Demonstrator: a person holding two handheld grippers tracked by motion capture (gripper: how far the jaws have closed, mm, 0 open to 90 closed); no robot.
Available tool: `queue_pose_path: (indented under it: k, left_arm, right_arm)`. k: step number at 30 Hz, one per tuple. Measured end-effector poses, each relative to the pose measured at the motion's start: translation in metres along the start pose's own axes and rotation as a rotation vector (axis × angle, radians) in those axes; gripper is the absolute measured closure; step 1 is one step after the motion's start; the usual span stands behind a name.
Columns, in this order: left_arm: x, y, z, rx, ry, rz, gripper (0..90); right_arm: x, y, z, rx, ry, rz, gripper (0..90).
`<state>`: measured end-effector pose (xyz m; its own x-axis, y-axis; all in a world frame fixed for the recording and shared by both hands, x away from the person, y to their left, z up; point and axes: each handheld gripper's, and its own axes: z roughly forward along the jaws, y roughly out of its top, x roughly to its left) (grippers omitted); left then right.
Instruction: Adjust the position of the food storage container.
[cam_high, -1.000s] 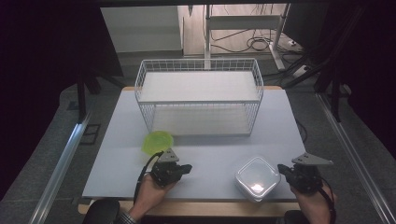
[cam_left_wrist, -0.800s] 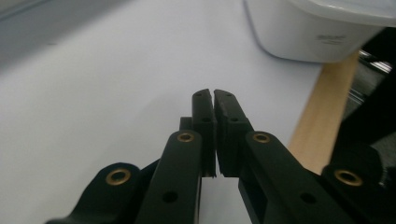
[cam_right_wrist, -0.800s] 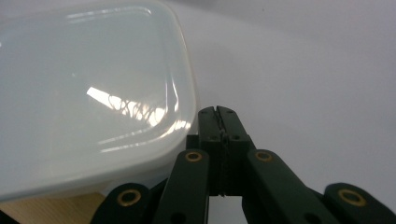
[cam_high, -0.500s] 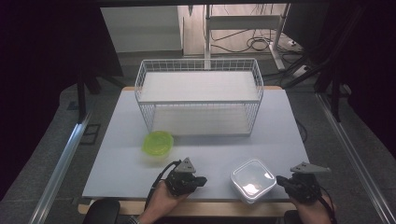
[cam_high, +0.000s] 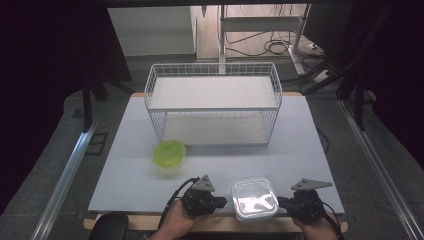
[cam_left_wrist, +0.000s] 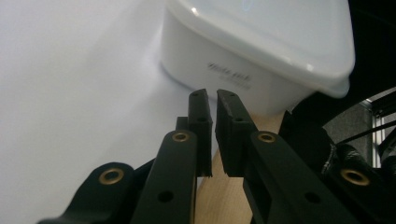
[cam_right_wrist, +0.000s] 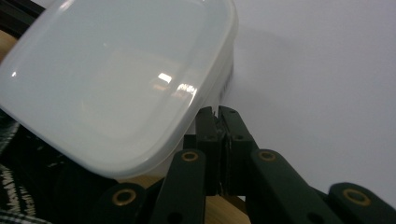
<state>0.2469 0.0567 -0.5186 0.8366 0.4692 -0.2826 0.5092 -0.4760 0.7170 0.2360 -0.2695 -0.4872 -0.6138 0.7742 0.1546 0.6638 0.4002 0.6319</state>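
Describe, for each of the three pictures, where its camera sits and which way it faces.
High view: above the near edge, facing forward and down on the table; forearms and both grippers show.
Left gripper view: on the left gripper, facing the white lidded box.
Right gripper view: on the right gripper, facing the same box.
All share that box.

Two black jaws of the left gripper (cam_left_wrist: 212, 100) rising from the bottom edge, standing almost together with a thin slit between, nothing pinched there. Just past the tips, a white square plastic container (cam_left_wrist: 243, 70) with a snap-on lid, small grey lettering on its near wall. Resting on a pale grey tabletop (cam_left_wrist: 70, 84); a light wooden table edge (cam_left_wrist: 224, 196) beneath the jaws
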Motion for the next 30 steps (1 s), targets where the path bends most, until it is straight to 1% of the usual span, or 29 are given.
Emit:
queue_pose_path:
  k: [2, 5, 6, 7, 10, 12, 13, 14, 15, 17, 19, 20, 21, 23, 24, 25, 26, 27, 30]
  left_arm:
    - [0.0, 0.0, -0.001, -0.003, -0.001, -0.012, 84.5]
    - [0.002, -0.001, -0.002, 0.001, 0.002, -0.016, 84.1]
    - [0.002, -0.001, -0.003, -0.002, 0.0, -0.022, 84.1]
    - [0.002, -0.001, -0.003, -0.006, -0.005, -0.024, 84.1]
    - [0.001, 0.0, -0.004, -0.003, -0.012, -0.018, 84.1]
    - [0.0, 0.001, -0.003, -0.007, -0.016, -0.025, 84.1]
    - [-0.001, 0.001, -0.003, 0.006, 0.004, -0.018, 85.1]
    - [-0.001, 0.001, -0.003, 0.006, 0.004, -0.018, 85.2]
    - [0.003, 0.002, -0.004, 0.007, 0.004, -0.032, 85.2]
    - [0.006, 0.002, -0.005, 0.003, 0.01, -0.047, 85.3]
    - [0.007, 0.002, -0.006, 0.007, 0.012, -0.05, 85.2]
    - [0.008, 0.002, -0.006, 0.007, 0.015, -0.059, 85.0]
    - [0.009, 0.002, -0.007, 0.012, 0.013, -0.057, 84.6]
    - [0.009, 0.001, -0.008, 0.012, 0.013, -0.057, 83.8]
    - [0.009, 0.001, -0.009, 0.003, 0.016, -0.057, 83.8]
    - [0.008, -0.001, -0.015, 0.002, 0.013, -0.053, 85.1]
    - [0.008, -0.001, -0.015, 0.002, 0.013, -0.053, 86.0]
    - [0.006, -0.003, -0.019, -0.001, 0.007, -0.046, 86.8]
    - [0.004, -0.005, -0.022, 0.007, -0.005, -0.039, 88.4]
  right_arm:
    - [0.003, 0.001, 0.002, 0.007, 0.018, -0.006, 86.7]
    - [0.004, 0.001, 0.002, 0.014, 0.027, -0.008, 84.9]
    - [0.004, 0.0, 0.0, 0.004, 0.032, 0.0, 85.1]
    - [0.003, 0.0, -0.003, 0.008, 0.041, 0.003, 85.6]
    - [0.006, -0.004, -0.006, 0.007, 0.065, -0.001, 88.8]
    - [0.009, -0.005, -0.006, 0.01, 0.065, -0.006, 89.1]
    - [0.012, -0.004, -0.004, 0.009, 0.088, -0.006, 89.4]
    - [0.012, -0.004, -0.004, 0.009, 0.088, -0.006, 89.4]
    - [0.016, -0.002, -0.002, 0.014, 0.06, -0.017, 89.4]
    - [0.016, 0.001, 0.001, 0.006, 0.07, -0.01, 89.5]
    - [0.016, 0.002, 0.002, 0.005, 0.073, -0.004, 89.4]
    - [0.016, 0.005, 0.005, 0.006, 0.06, -0.007, 89.4]
    - [0.016, 0.006, 0.006, 0.003, 0.055, -0.009, 89.3]
    - [0.014, 0.005, 0.007, 0.003, 0.065, -0.005, 89.3]
    - [0.014, 0.005, 0.007, 0.003, 0.065, -0.005, 89.3]
    - [0.013, 0.002, 0.003, 0.011, 0.05, -0.01, 89.4]
    - [0.014, 0.0, 0.001, 0.014, 0.061, -0.008, 89.4]
    - [0.016, -0.002, -0.002, 0.013, 0.072, -0.009, 89.4]
    - [0.025, -0.008, -0.004, 0.033, 0.112, -0.027, 89.5]
